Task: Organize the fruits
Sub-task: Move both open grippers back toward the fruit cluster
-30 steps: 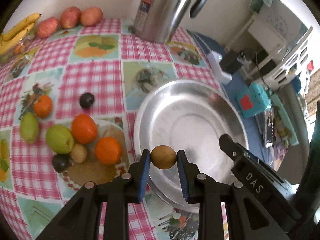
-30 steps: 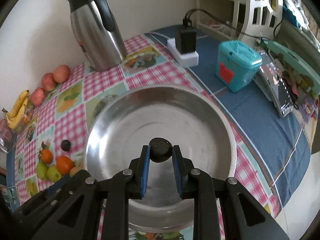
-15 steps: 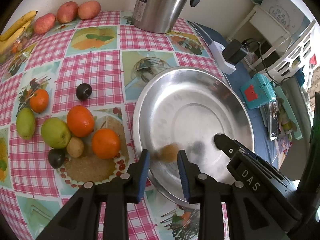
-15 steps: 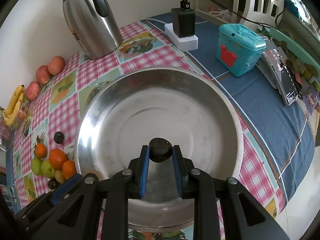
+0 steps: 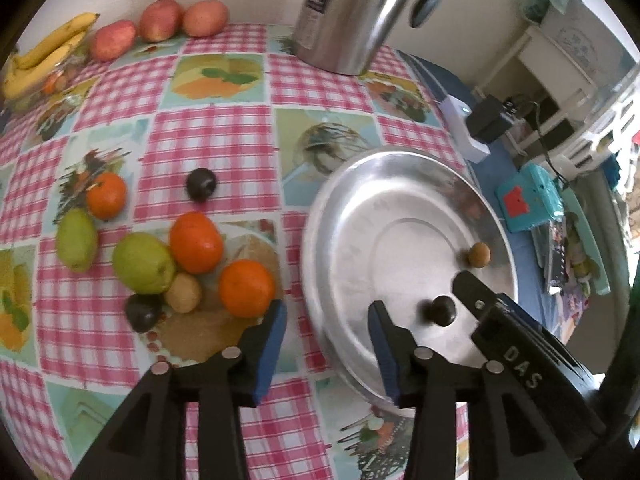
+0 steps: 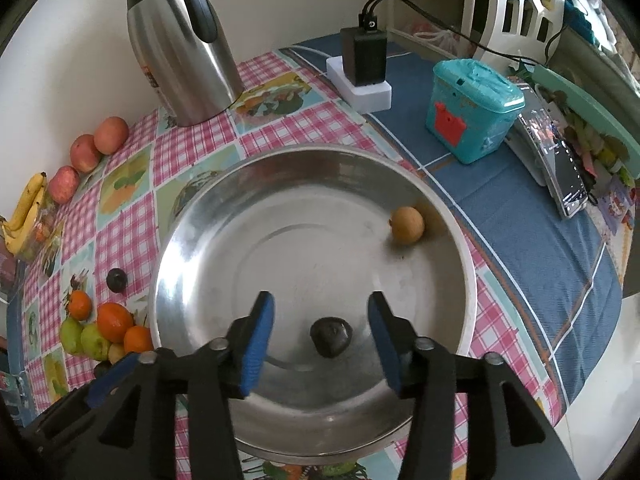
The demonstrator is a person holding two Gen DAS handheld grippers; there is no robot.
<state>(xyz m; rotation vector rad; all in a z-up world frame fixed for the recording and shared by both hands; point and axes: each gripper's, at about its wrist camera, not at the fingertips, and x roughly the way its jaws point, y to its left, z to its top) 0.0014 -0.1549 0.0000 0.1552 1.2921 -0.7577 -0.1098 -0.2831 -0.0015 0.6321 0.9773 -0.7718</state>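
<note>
A large steel plate [image 5: 360, 240] [image 6: 200, 248] lies on the checked tablecloth. In it rest a small brown fruit [image 5: 479, 255] [image 6: 407, 219] near the right rim and a dark plum [image 5: 441, 310] [image 6: 331, 336] near the front. My left gripper [image 5: 327, 336] is open and empty above the plate's left rim. My right gripper [image 6: 320, 332] is open, with the dark plum lying loose between its fingers. Left of the plate lies a pile of fruit: oranges [image 5: 195, 242], a green fruit [image 5: 143, 263], a brown fruit [image 5: 183, 293] and dark plums [image 5: 201, 184].
A steel kettle [image 5: 356, 12] [image 6: 180, 48] stands at the back. Red apples [image 5: 160, 20] and bananas [image 5: 40, 56] lie at the far left. A white power strip with charger [image 6: 364, 72], a teal box [image 6: 472, 112] and a phone [image 6: 560, 168] sit right of the plate.
Both grippers opened. The left let the brown fruit go and it rolled to the plate's right side. The right released the dark plum onto the plate. The left gripper shifted left.
</note>
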